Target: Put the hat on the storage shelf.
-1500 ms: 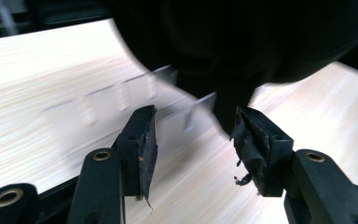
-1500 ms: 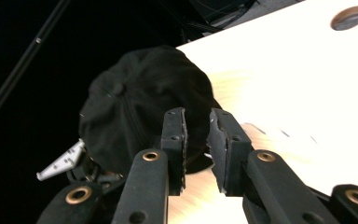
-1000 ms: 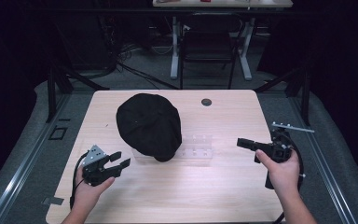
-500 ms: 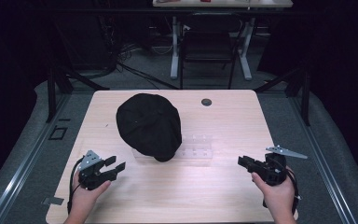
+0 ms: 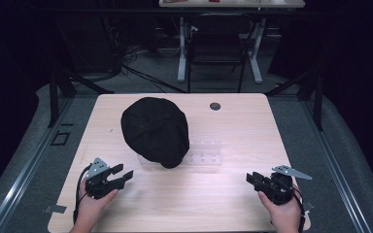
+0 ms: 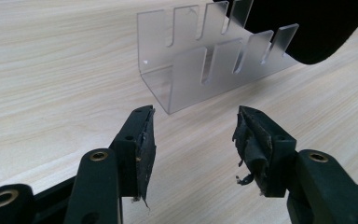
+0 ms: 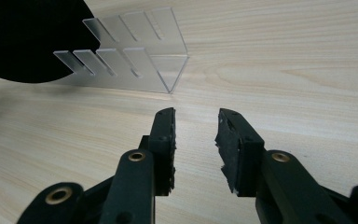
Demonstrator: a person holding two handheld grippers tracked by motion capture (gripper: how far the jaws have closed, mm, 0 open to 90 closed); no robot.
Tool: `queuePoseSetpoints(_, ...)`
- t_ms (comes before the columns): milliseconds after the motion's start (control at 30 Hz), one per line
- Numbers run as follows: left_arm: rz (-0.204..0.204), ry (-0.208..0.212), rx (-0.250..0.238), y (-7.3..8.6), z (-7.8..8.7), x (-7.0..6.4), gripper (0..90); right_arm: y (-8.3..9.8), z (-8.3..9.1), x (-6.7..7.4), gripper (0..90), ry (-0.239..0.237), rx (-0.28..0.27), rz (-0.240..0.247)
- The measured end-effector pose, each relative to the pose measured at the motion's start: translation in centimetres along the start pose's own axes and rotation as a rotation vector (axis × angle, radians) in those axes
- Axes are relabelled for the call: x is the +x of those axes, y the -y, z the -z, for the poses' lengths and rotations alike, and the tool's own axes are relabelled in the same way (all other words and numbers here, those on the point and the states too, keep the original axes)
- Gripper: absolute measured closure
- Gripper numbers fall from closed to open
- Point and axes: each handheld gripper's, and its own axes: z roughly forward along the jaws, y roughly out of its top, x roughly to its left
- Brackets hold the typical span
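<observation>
Up close, both gaping, empty claws (image 6: 193, 135) (image 7: 196, 135) reveal the clear rack's (image 6: 214, 60) slots, overhung by the black cap (image 5: 155, 131).

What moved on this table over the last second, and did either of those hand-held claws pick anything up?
Both hands drew back toward the person's edge of the table. The right gripper moved the most, dropping from beside the clear slotted plastic rack to the near corner; the left gripper slid back slightly. Neither took hold of anything, and both stay open. The round black cap and the rack stayed put.
</observation>
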Motion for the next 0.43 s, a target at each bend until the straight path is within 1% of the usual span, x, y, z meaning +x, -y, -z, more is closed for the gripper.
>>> queuePoseSetpoints(100,-0.005,0.0,0.003,0.07,-0.16,-0.17,47.2,0.33,-0.25,-0.03,66.1,0.003,-0.01,0.001)
queuePoseSetpoints(167,-0.01,0.004,0.005,0.09,-0.21,-0.22,47.0,0.46,-0.35,-0.03,66.1,0.005,-0.003,0.016)
queuePoseSetpoints(333,-0.014,0.003,-0.004,0.06,-0.19,-0.32,46.8,0.64,-0.51,0.02,64.1,0.0,-0.015,0.021)
queuePoseSetpoints(400,-0.015,0.006,-0.003,-0.01,-0.12,-0.4,46.5,0.71,-0.57,0.03,63.1,0.013,-0.004,0.038)
queuePoseSetpoints(433,-0.018,0.007,-0.007,-0.04,-0.12,-0.47,46.4,0.76,-0.63,0.07,62.8,0.015,-0.012,0.04)
